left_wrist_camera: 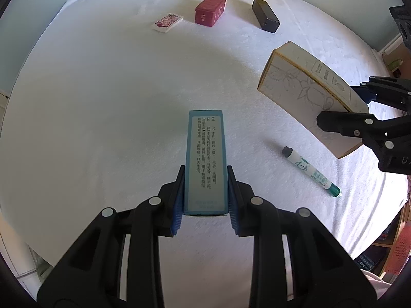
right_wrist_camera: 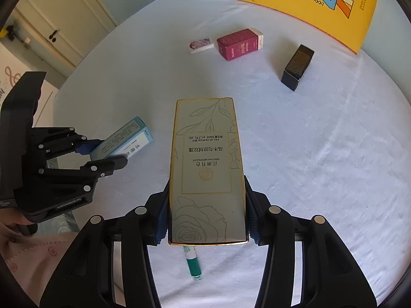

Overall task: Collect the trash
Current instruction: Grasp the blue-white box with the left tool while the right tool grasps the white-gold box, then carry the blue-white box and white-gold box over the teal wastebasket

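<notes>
The left tool is clenched on a blue medicine box, raised above the white-covered worktop. The right tool grips a cream perfume box above a green marker. Farther off lie a red box, a black box and a small patterned box.

Left gripper pointing steeply down over the white table, blue pads pressed on both long sides of the blue box, lifted clear of the table. Right gripper likewise tilted steeply down above the table, jaws clamped on the beige perfume box. Left gripper's handle held by a hand at the table's near edge.
</notes>
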A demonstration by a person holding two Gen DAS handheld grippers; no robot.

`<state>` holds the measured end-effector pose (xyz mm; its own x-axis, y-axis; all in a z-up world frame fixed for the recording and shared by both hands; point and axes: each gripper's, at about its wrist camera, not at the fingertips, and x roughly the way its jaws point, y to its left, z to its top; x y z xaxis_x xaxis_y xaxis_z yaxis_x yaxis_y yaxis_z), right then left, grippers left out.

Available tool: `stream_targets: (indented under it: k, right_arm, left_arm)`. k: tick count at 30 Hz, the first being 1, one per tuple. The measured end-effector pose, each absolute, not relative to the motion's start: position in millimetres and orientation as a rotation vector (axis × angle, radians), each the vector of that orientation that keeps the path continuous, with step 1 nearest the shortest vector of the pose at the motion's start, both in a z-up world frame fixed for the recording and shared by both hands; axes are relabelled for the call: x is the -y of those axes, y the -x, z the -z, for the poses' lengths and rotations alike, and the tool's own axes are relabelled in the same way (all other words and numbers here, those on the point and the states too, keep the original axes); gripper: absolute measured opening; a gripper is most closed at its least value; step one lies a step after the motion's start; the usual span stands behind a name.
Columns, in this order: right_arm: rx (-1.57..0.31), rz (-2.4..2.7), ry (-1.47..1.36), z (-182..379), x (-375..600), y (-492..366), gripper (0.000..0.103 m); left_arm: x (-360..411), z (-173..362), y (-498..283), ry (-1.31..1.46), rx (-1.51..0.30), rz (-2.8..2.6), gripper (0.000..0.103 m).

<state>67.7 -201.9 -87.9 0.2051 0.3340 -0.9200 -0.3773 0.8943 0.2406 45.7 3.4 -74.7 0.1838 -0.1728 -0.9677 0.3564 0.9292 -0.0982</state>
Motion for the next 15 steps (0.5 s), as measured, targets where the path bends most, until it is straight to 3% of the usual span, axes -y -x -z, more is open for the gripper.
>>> stream_targets:
  k: [15]
  right_arm:
    - [-1.226, -0.593, 0.089, 63.7, 151.8, -71.3, 0.049]
  left_arm:
    - [-58.9, 67.3, -23.9, -0.108, -1.324, 0.284, 0.027]
